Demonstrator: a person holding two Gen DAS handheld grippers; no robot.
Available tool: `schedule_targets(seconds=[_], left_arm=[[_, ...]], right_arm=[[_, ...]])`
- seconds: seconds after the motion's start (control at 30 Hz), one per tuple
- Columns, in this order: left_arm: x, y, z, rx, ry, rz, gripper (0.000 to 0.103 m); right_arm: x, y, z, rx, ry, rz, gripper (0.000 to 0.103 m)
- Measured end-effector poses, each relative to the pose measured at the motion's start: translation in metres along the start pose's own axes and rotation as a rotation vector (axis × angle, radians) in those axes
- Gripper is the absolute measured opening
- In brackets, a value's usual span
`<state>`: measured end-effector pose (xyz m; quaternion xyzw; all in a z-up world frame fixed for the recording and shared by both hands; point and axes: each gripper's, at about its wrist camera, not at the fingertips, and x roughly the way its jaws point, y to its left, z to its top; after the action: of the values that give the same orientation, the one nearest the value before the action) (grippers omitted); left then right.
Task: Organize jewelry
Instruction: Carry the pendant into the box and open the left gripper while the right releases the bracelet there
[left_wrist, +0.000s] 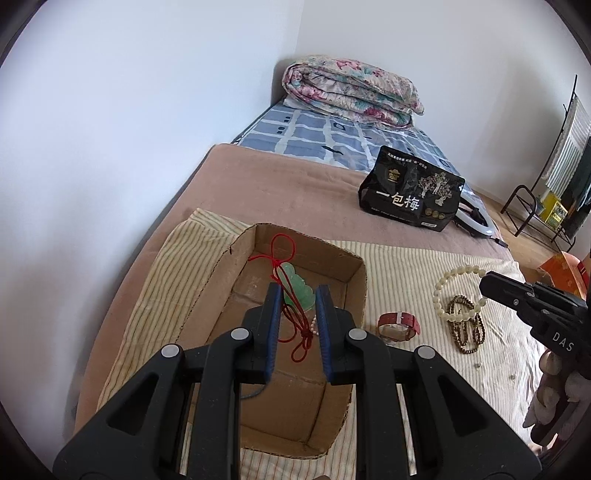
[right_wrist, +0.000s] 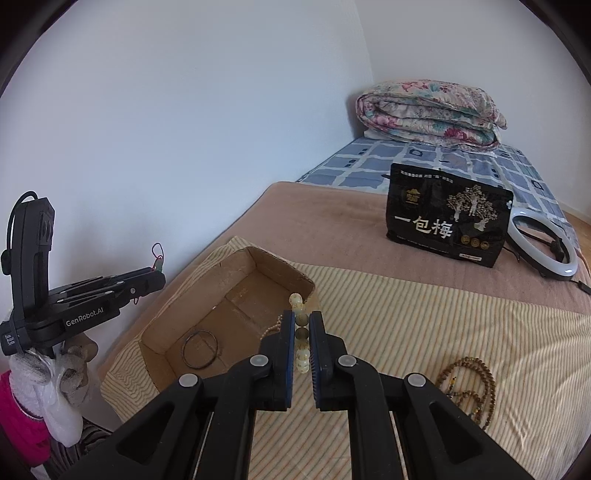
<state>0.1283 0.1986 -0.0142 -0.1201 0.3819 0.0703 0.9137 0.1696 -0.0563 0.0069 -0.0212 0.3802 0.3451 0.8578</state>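
My left gripper (left_wrist: 297, 295) is shut on a green jade pendant (left_wrist: 295, 291) with a red cord (left_wrist: 282, 243), held above an open cardboard box (left_wrist: 221, 273). In the right wrist view the left gripper (right_wrist: 159, 275) hovers left of the box (right_wrist: 229, 280), cord dangling from its tips. My right gripper (right_wrist: 302, 317) is shut on a cream bead bracelet (right_wrist: 297, 302), seen edge-on near the box's right wall. From the left wrist view the right gripper (left_wrist: 487, 284) carries that bracelet (left_wrist: 452, 275) as a hanging loop. A dark bangle (right_wrist: 199, 349) and a pearl strand (right_wrist: 273, 328) lie in the box.
A red-strapped watch (left_wrist: 399, 325) and a brown bead string (left_wrist: 467, 328) lie on the striped cloth (right_wrist: 406, 314) right of the box. Farther back sit a black snack bag (right_wrist: 448, 218), a ring light (right_wrist: 543, 243) and a folded quilt (right_wrist: 428, 110). A wall runs along the left.
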Motion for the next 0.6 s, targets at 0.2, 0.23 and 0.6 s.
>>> schedule_targets(seconds=[0.2,0.23,0.6], left_arm=[[0.008,0.012,-0.004,-0.012,0.041,0.014,0.018],[0.009,0.014,-0.004,-0.015,0.045,0.011,0.018],[0.018,0.015,-0.008,0.000,0.081,0.008,0.018]], right_arm=[[0.023,0.023,0.008,-0.020,0.018,0.019,0.005],[0.028,0.026,0.010,-0.022,0.022,0.021,0.005],[0.074,0.042,0.019,-0.020,0.059,0.033,0.005]])
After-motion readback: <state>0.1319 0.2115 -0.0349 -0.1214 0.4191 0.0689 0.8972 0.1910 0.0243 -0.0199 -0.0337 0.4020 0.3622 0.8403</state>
